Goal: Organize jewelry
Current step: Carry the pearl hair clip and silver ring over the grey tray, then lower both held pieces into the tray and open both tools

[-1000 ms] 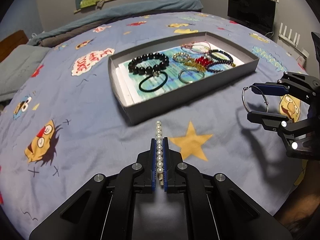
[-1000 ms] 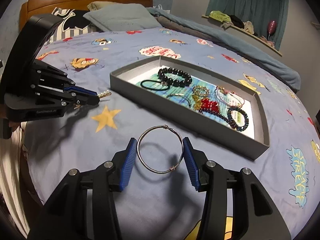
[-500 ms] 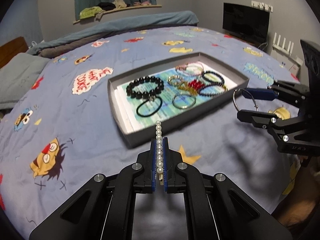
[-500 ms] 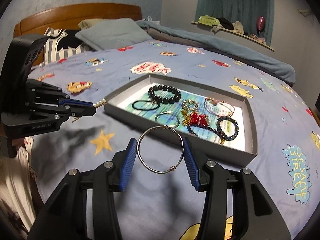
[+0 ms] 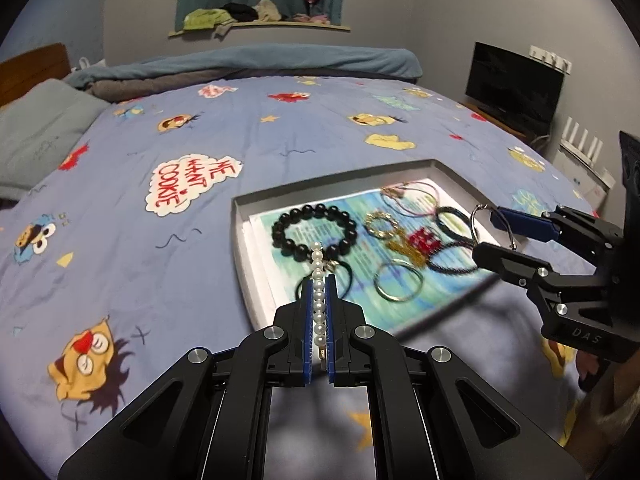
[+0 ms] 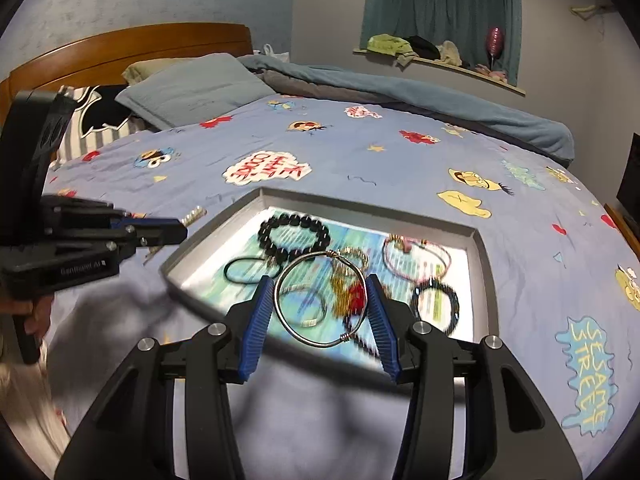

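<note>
Left gripper (image 5: 319,300) was clamped nearly closed on a pearl strand (image 5: 318,280) sticking out over the grey tray (image 5: 239,248). Right gripper (image 6: 320,306) sat about half open, its pads pressed against a silver bangle (image 6: 320,300), also above the tray on the cartoon bedsheet (image 5: 160,240)

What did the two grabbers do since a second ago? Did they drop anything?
Both rose and moved over the grey tray. Nothing dropped: the left gripper stays shut on the white pearl strand, and the right gripper still holds the silver wire bangle. The jewelry in the tray stayed put.
</note>
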Demonstrator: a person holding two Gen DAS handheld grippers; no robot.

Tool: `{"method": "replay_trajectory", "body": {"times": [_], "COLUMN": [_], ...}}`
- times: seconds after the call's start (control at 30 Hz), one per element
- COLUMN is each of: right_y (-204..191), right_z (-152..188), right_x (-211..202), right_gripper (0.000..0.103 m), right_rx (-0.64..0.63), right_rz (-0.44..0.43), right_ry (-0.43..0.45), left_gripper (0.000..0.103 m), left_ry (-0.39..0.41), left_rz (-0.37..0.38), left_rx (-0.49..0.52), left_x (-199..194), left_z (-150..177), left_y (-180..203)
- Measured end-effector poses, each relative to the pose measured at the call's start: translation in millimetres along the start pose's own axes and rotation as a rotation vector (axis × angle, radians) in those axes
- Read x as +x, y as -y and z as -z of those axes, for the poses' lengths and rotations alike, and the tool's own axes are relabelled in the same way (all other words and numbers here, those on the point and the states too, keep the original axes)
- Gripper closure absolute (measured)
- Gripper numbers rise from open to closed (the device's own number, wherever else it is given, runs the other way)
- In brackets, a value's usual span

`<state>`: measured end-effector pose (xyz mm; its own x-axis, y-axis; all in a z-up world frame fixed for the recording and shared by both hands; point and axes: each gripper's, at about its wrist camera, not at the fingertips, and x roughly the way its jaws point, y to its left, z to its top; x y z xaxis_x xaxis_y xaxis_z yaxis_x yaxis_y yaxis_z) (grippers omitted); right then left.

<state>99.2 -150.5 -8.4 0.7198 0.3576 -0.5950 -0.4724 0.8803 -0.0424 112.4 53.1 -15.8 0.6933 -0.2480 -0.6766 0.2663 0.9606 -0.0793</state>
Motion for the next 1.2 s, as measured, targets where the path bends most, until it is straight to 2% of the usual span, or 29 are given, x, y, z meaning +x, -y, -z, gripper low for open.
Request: {"method": "replay_trajectory", "body": {"times": [0.27, 0.57, 0.87, 1.2], "right_y": [1.2, -8.5, -14.4, -19.6], "right_z": [-18.5, -4.3, 2.7, 1.5], "right_x": [34.5, 68.8, 83.2, 87.7], "right_gripper": [0.056, 0.056, 0.056, 0.056], "right_rx": [0.011, -0.003, -0.005, -0.016], "right_rz": [-0.001, -0.065, -0.101, -0.131], "right_ry": [-0.022, -0.141, -0.197, -0.205], "left_gripper": [0.097, 0.097, 0.097, 0.097], "left_ry": [-0.033, -0.065, -0.088, -0.102], "left_rz": [-0.010, 0.005, 0.001, 0.000], "left_rx": [-0.036, -0.063, -0.042, -0.036], "left_x": [29.6, 56.1, 68.9, 74.1], "left_z": [-8.5, -11.7, -9.4, -7.6], "left_y": [-17.6, -34.3, -36.9, -39.2]}}
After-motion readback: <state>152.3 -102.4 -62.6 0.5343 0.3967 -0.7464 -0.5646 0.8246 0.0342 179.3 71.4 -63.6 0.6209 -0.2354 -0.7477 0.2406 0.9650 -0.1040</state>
